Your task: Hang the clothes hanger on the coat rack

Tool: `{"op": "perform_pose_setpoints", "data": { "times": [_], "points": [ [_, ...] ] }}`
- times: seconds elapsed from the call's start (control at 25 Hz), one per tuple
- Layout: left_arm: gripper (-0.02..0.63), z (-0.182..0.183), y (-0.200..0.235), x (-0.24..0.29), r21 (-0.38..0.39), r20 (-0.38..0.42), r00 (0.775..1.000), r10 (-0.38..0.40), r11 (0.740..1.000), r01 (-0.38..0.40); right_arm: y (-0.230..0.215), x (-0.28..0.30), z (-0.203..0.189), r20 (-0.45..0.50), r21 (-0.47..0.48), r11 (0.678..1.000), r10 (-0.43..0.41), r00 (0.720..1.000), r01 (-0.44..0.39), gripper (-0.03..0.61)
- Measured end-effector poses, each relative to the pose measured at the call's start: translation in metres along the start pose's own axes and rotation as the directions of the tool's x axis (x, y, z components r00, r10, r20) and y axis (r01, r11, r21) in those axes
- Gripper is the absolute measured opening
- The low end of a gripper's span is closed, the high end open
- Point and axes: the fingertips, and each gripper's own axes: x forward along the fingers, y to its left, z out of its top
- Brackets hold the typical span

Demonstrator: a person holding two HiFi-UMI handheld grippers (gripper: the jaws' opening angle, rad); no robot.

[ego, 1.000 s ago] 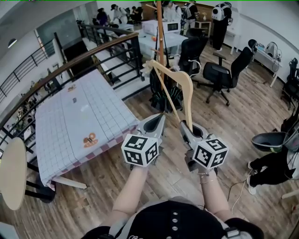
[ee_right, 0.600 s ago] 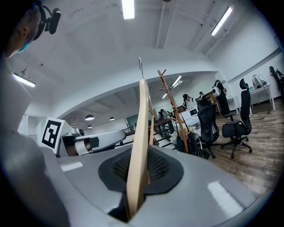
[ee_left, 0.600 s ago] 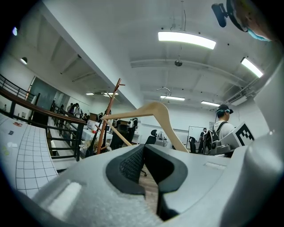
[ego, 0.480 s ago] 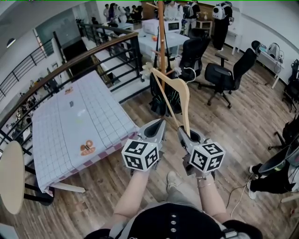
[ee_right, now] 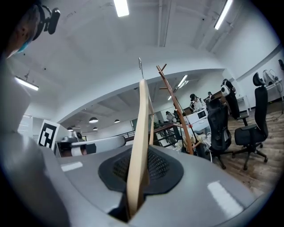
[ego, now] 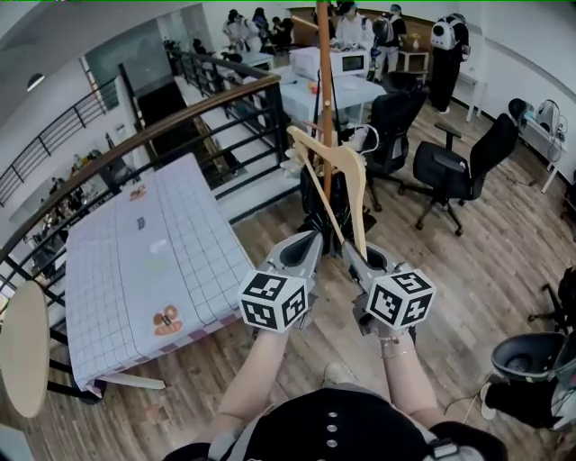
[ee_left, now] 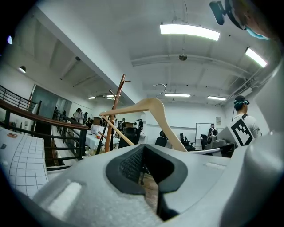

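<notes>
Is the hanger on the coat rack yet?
Not yet. The right claw is shut on the hanger, and its hook is in open air beside the coat rack.

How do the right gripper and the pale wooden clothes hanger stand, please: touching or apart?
Touching: in the right gripper view, the right gripper is shut on the pale wooden clothes hanger.

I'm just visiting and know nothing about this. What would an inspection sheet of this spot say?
Surface: wooden floor; checked-cloth table at left.
Job's things: wooden hanger raised near the coat rack, not yet hung.
Clutter: office chairs; dark items at the rack's foot.
Grippers: right gripper fingers clamp the hanger; left gripper fingers slightly apart, empty.
Cables: thin cord on floor at right.
Surroundings: stair railing; people far behind.
</notes>
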Motion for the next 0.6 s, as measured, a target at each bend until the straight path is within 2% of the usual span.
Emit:
{"op": "perform_pose_setpoints", "data": {
  "times": [0.16, 0.28, 0.6],
  "points": [
    [0.0, 0.008, 0.024, 0.039, 0.009, 0.017, 1.0, 0.026, 1.0, -0.026, -0.024, 0.036, 0.019, 0.003, -0.042, 0.998, 0.052, 0.999, -0.051, 0.028],
    [0.0, 0.013, 0.038, 0.066, 0.01, 0.033, 0.999, 0.035, 0.999, -0.035, -0.045, 0.056, 0.027, -0.007, -0.071, 0.996, 0.06, 0.998, -0.061, 0.026],
    [0.0, 0.003, 0.065, 0.1, -0.059, 0.049, 0.996, 0.077, 0.996, -0.074, -0.1, 0.075, 0.044, -0.009, -0.069, 0.995, 0.075, 0.997, -0.075, 0.026]
  ]
}}
